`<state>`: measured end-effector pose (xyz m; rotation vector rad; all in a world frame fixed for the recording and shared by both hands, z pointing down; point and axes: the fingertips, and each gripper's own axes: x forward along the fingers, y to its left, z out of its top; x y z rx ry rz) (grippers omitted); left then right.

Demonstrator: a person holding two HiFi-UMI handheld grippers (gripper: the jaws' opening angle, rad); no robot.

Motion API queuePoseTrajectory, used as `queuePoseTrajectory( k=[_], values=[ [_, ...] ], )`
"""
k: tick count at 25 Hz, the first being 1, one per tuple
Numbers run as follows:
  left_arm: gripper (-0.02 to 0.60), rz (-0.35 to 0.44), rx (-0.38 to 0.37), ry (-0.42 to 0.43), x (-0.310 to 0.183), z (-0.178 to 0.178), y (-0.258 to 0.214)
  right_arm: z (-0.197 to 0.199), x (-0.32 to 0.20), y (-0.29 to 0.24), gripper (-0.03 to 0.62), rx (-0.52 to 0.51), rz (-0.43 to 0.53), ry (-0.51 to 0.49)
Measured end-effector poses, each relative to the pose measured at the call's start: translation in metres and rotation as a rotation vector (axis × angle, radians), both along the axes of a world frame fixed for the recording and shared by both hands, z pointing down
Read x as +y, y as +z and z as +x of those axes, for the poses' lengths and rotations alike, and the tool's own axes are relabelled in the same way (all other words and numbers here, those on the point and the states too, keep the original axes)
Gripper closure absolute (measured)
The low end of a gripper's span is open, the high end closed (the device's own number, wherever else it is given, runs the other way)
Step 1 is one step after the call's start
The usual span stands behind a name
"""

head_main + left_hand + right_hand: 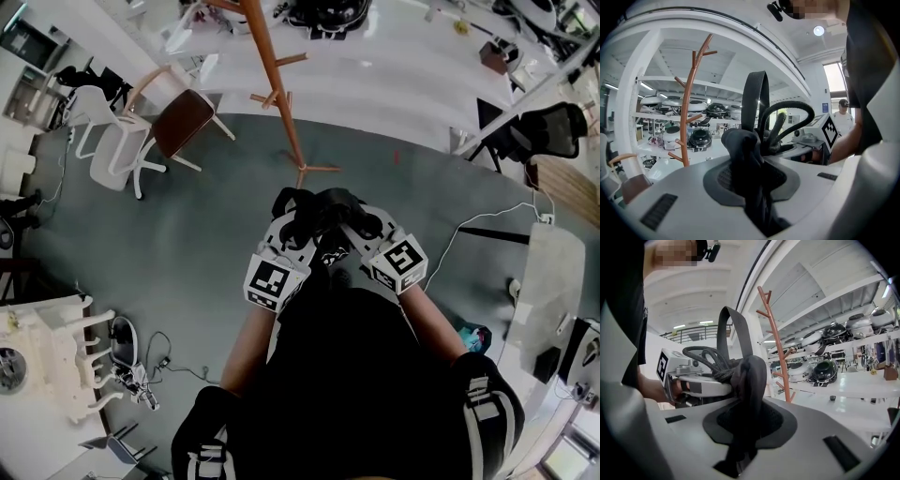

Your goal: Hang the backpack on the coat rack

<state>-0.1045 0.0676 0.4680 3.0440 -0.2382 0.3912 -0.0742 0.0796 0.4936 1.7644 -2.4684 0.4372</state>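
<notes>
**A:** In the head view, where's the backpack?

**B:** It's off the floor, hanging between my two tools in front of me. My left tool and right tool sit close together at its top, so they share the load and the top stays level. The rack stands ahead, near the far edge of the grey floor, and nothing touches it yet.

**A:** And the left gripper view?

**B:** My left tool is pinching a bunched fold of black fabric. The loop stands free just beyond it. I'd say that's the reason for the hold: grip beside the loop and leave it open for a peg.

**A:** The right gripper view?

**B:** Same on that side. My right tool is clamped on the fabric, and the loop stands upright between the two tools. The rack is ahead and apart, and its upper pegs look higher than the loop, so I reckon a lift is needed.
</notes>
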Motion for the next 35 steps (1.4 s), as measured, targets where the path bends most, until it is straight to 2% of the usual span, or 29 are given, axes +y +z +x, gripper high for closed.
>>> queuePoseTrajectory(
  k=[12, 18, 27, 35],
  values=[
    [0.491, -0.027, 0.0, 0.05, -0.078, 0.017, 0.001, 0.018, -0.079, 0.001, 0.514, -0.004, 0.001, 0.055],
    [0.491, -0.05, 0.001, 0.103, -0.112, 0.027, 0.008, 0.028, -0.113, 0.007, 0.514, 0.02, -0.006, 0.105],
    [0.491, -0.061, 0.021, 0.186, -0.145, 0.041, 0.007, 0.043, -0.145, 0.005, 0.514, 0.05, 0.021, 0.202],
    [0.491, -0.035, 0.017, 0.23, -0.16, 0.055, 0.006, 0.059, -0.16, 0.006, 0.514, 0.024, 0.035, 0.251]
  ],
)
